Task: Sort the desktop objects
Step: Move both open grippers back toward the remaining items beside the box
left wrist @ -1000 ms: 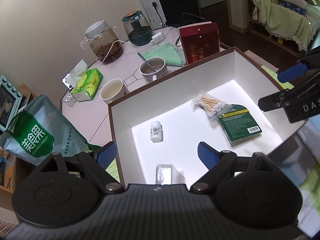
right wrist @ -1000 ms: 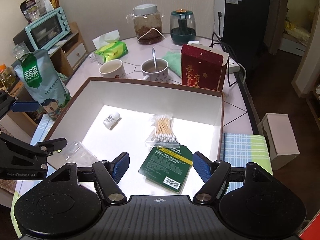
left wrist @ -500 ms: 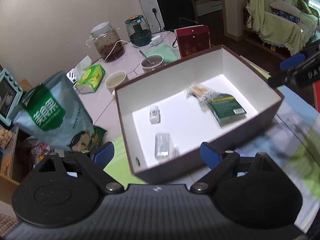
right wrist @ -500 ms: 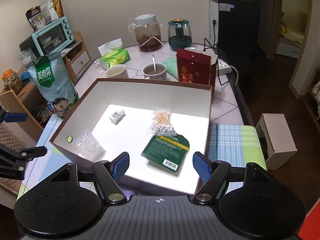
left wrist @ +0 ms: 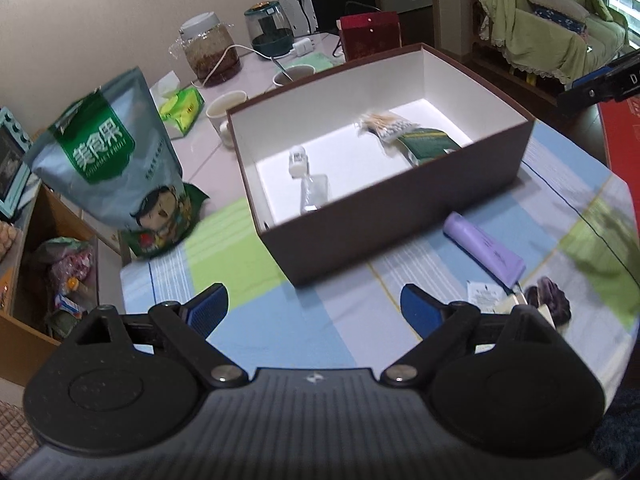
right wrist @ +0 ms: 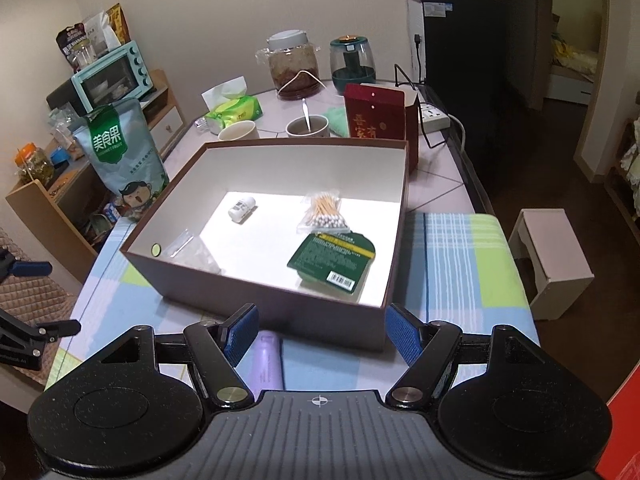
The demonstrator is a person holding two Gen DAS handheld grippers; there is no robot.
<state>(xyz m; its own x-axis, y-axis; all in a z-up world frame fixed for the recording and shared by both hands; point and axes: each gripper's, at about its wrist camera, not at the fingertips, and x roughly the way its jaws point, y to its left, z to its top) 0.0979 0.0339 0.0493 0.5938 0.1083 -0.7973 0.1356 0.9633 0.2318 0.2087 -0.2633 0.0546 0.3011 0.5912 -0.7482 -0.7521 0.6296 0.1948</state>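
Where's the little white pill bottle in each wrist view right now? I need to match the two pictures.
Left wrist: the white pill bottle lies on the box floor, left of centre, just behind a clear plastic packet.
Right wrist: the bottle lies on its side in the box's far-left part, left of the cotton swabs.
Shared landmark: the green packet beside the swabs.

A pale pink table (right wrist: 440, 184) is seen, partly covered by a blue, green and white checked cloth (left wrist: 304, 320). On the cloth, a brown open cardboard box (left wrist: 400, 216), a lilac flat tube (left wrist: 484, 252) and a small white paper slip (left wrist: 482, 298) are placed. A green snack bag (left wrist: 116, 168) is stood beside the box.
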